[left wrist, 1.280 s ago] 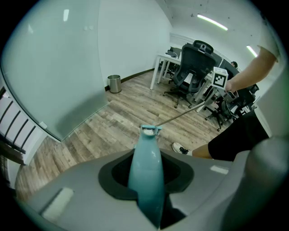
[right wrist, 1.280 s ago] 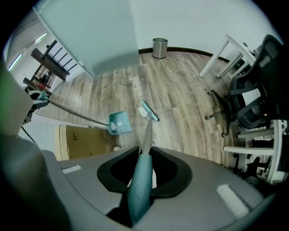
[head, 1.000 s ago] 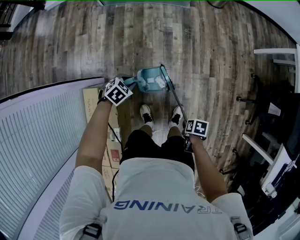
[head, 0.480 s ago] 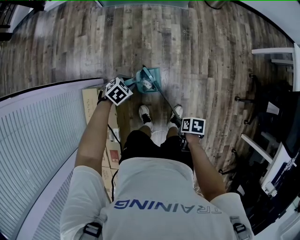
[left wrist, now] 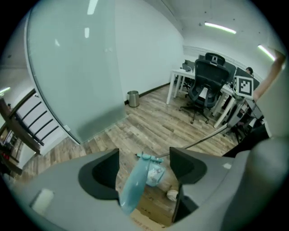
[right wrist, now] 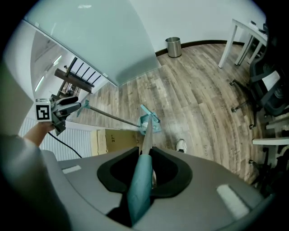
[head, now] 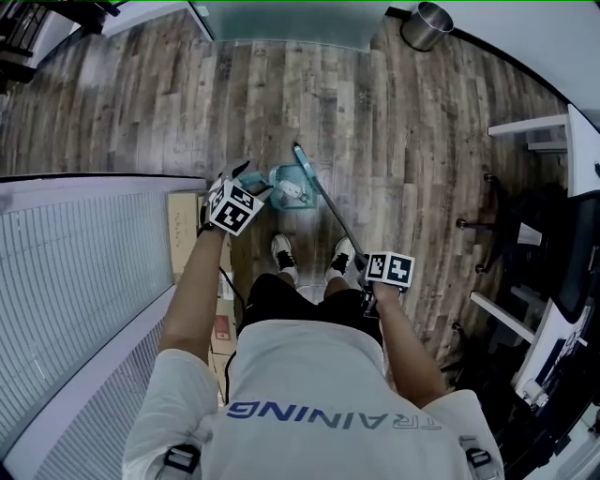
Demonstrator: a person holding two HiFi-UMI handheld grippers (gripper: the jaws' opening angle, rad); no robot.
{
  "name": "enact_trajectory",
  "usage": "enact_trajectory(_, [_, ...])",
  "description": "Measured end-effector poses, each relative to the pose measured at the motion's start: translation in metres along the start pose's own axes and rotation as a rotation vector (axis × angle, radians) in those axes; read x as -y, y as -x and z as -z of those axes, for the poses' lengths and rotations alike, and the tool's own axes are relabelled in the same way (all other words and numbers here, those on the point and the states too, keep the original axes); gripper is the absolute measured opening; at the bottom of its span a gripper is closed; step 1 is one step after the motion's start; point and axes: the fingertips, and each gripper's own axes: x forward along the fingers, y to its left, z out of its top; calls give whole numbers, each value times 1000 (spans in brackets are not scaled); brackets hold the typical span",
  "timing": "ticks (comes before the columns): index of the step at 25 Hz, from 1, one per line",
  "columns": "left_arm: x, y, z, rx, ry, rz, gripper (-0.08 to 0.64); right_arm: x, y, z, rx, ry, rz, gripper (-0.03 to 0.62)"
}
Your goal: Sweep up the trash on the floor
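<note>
A wood-plank floor runs to a frosted glass wall with a metal bin beside it, near a white table and office chairs. The teal dustpan sits ahead of the shoes, crumpled trash inside. The left gripper jaws have just opened, loose around its handle; the right gripper jaws clench the broom

The teal dustpan is down at the wood floor with crumpled white trash inside. Its teal handle slants up between my left fingers, which have just been opening wide and do not press it. The broom slants from its teal grip, clamped in my right fingers, down to its teal head at the dustpan's rim.
</note>
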Motion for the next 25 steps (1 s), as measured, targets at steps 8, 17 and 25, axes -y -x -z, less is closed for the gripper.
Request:
enact_trajectory(8, [27, 102, -91, 439, 283, -115, 252, 14, 45, -43, 151, -44, -14, 107])
enact_trajectory(17, [53, 219, -165, 798, 431, -231, 0, 3, 92, -90, 294, 4, -30, 107])
enact_trajectory(25, [62, 259, -209, 896, 366, -298, 2, -29, 109, -129, 367, 82, -29, 106])
